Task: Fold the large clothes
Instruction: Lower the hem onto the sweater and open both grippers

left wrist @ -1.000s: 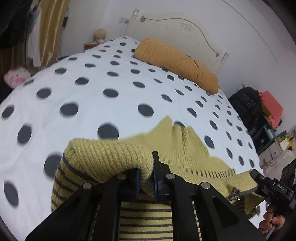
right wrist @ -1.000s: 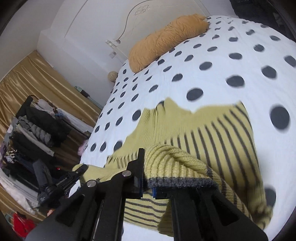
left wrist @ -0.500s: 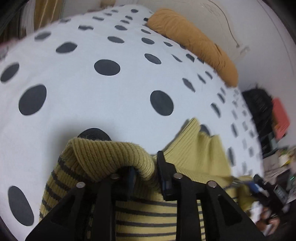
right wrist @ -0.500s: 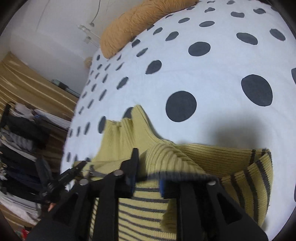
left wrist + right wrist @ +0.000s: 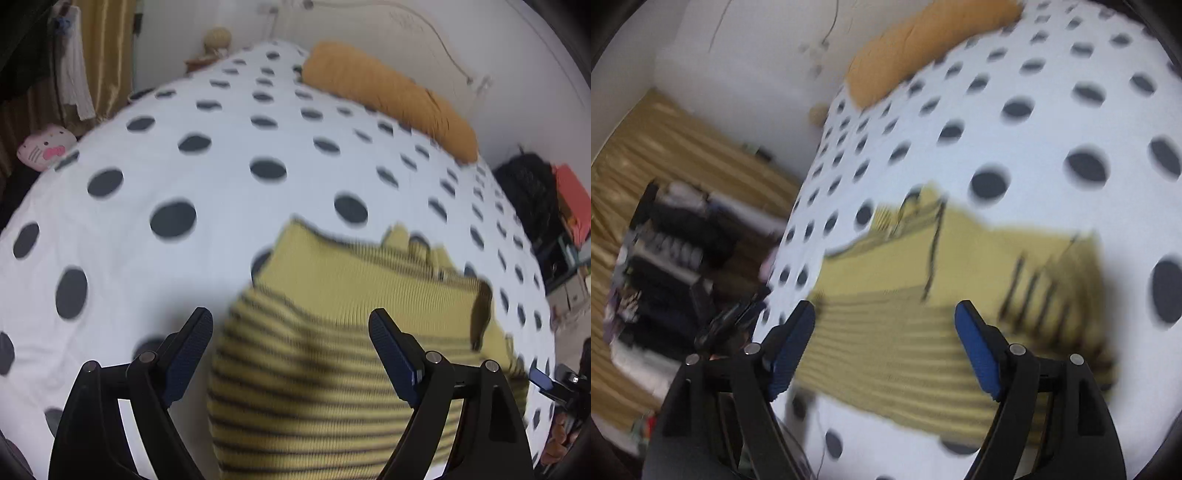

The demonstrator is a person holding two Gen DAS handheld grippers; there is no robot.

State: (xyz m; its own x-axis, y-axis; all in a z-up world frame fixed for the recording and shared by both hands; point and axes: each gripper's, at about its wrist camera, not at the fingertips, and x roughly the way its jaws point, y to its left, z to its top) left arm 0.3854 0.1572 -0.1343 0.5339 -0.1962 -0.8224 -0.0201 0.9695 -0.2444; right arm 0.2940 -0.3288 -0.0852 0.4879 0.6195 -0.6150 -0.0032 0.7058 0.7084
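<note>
A yellow knit sweater (image 5: 332,332) with dark stripes lies folded on the white bed cover with black dots (image 5: 221,166). My left gripper (image 5: 291,332) hovers just above its near striped part, jaws wide and still opening, nothing pressed between the pads. In the right wrist view the same sweater (image 5: 923,314) lies flat below my right gripper (image 5: 884,328), whose jaws are also opening and hold nothing. The right gripper's tip (image 5: 546,380) shows at the left wrist view's right edge, and the left gripper (image 5: 731,321) appears at the bed's edge in the right wrist view.
An orange pillow (image 5: 391,96) lies at the headboard end. A pink plush toy (image 5: 44,147) sits left of the bed by gold curtains (image 5: 665,147). A dark bag (image 5: 528,192) and boxes stand on the right. A clothes rack (image 5: 672,251) stands beside the bed.
Both grippers let go of the sweater's folded edge and opened wide. The lifted fold dropped flat onto the sweater, and both grippers drew back from it.
</note>
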